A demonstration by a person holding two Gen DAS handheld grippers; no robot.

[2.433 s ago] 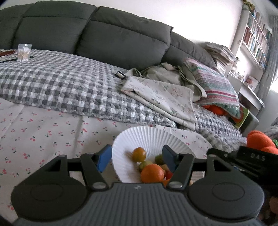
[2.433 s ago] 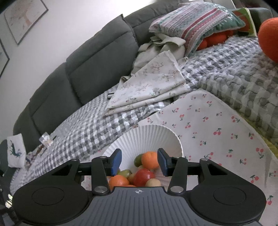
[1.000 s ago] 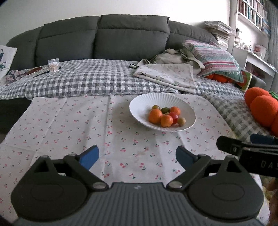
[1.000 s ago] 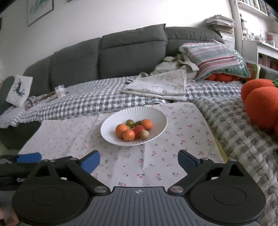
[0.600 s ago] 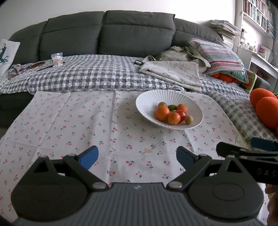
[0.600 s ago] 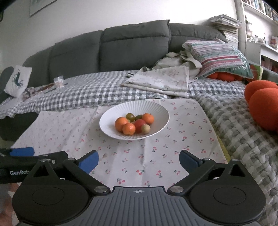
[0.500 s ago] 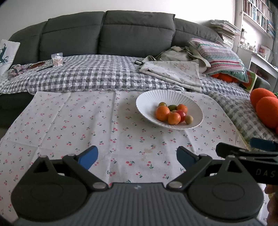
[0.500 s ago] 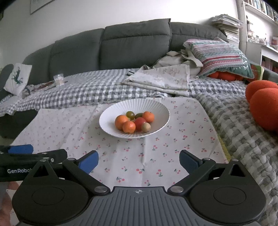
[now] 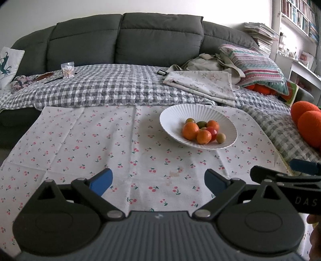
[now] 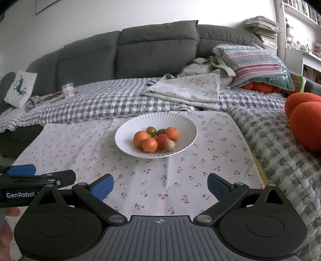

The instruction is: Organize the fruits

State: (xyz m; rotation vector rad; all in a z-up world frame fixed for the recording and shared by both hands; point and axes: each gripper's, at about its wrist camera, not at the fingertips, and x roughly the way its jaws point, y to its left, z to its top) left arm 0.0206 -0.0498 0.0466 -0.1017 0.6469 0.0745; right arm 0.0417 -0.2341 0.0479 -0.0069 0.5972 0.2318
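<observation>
A white ribbed plate (image 9: pixel 172 122) (image 10: pixel 128 138) rests on a cherry-print cloth (image 9: pixel 100 140) (image 10: pixel 210 160). Piled in it are several small fruits: oranges (image 9: pixel 190 131) (image 10: pixel 149 145), a red tomato (image 10: pixel 162 139), green ones (image 10: pixel 150 131) and a pale round one (image 9: pixel 221 138) (image 10: pixel 169 145). My left gripper (image 9: pixel 158 181) hovers open and empty over the cloth, well short of the plate. Beside it my right gripper (image 10: pixel 160 185) is likewise open and empty. Each gripper shows at the edge of the other's view.
A dark grey sofa (image 9: pixel 140 44) stands behind a grey checked blanket (image 9: pixel 110 88). On the blanket lie folded floral cloth (image 9: pixel 200 84), a striped pillow (image 9: pixel 254 68) and a small bag (image 9: pixel 67 69). Orange plush balls (image 10: pixel 305 124) sit at the right. Bookshelves (image 9: pixel 297 18) fill the far right.
Both grippers pulled back from the plate and opened wide; over the last half second they barely moved. The fruits lie as before.
</observation>
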